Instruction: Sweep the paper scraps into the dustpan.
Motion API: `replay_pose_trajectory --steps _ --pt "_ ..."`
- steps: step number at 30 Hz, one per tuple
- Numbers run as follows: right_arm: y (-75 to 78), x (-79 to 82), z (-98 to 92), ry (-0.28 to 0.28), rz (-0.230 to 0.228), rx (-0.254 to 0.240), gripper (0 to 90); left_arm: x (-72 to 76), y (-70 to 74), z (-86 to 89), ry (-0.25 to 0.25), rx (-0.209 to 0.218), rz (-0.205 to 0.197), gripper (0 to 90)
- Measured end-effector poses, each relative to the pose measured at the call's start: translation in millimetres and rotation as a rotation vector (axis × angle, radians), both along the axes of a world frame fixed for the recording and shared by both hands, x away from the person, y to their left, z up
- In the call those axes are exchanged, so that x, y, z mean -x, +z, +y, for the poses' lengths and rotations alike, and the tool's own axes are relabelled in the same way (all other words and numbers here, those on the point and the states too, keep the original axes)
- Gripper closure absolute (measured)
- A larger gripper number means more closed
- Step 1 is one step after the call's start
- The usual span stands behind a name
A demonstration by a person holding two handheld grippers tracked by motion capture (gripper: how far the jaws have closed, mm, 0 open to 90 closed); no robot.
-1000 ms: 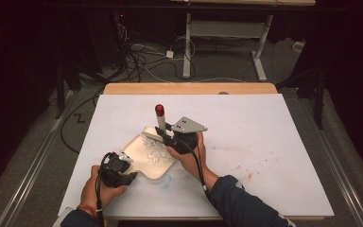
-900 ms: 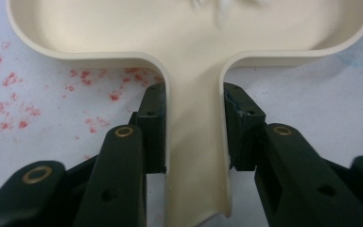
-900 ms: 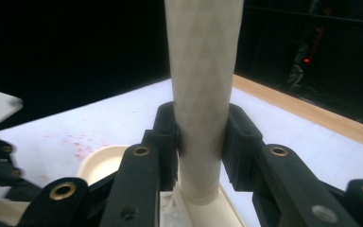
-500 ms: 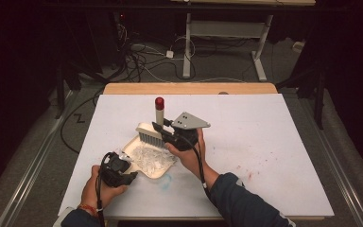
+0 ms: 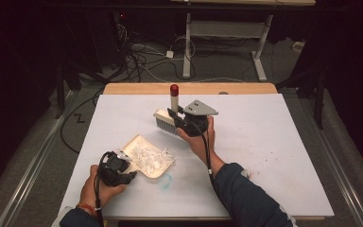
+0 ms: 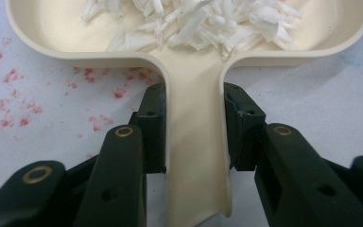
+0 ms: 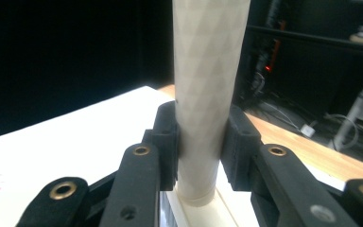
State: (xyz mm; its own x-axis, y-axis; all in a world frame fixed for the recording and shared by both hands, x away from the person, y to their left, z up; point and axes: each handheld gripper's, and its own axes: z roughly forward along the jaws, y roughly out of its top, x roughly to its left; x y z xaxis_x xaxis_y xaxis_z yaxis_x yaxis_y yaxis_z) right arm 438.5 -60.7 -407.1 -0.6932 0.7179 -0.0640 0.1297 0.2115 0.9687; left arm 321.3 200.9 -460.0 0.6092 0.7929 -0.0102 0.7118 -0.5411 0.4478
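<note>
- The left claw (image 6: 194, 127) pinches the dustpan (image 5: 144, 158) by its handle, low on the desk (image 5: 274, 142); the pan's far rim is cut off in the left gripper view.
- White shreds (image 6: 194, 23) lie in the pan.
- The right claw (image 7: 201, 137) pinches the brush (image 5: 166, 120) by its handle, raised beyond the pan; the bristles are hidden in the right gripper view.
- No readable writing.

Paper scraps (image 5: 149, 157) lie in the dustpan (image 5: 133, 142) on the table (image 5: 274, 156); the brush (image 5: 166, 119) stands behind it.

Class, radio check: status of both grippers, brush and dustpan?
Left gripper shut on dustpan handle, paper scraps inside. Right gripper shut on brush handle, brush clear of pan. Nothing between them.
</note>
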Motion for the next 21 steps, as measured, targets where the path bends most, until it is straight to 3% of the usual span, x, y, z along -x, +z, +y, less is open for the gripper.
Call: replay_pose_trajectory --steps 3,8,9,10,13,18,21 --pt "-2.6 0.6 -4.8 -0.019 0.021 0.012 71.8 0.6 0.0 0.8 0.006 0.0 0.001 63.2" --pt "1.5 19.3 -18.1 0.017 0.045 0.016 71.8 2.0 0.3 5.7 0.02 -0.011 0.0 63.2" --pt "4.0 31.0 -28.1 0.03 0.044 0.014 71.8 2.1 0.3 6.3 0.02 -0.011 0.001 63.2" --pt "4.0 31.0 -28.1 0.03 0.044 0.014 71.8 2.3 0.3 6.4 0.021 -0.011 0.0 63.2" --pt "6.4 51.6 -39.8 0.05 0.042 0.045 71.8 2.7 0.1 6.5 0.023 -0.012 0.0 63.2" --pt "-0.7 64.6 -36.4 0.075 0.054 0.071 71.8 2.6 0.5 4.1 0.029 -0.025 0.001 63.2" --pt "-7.6 72.4 -25.9 0.1 0.061 0.06 71.8 2.6 0.3 2.5 0.034 -0.027 -0.002 63.2"
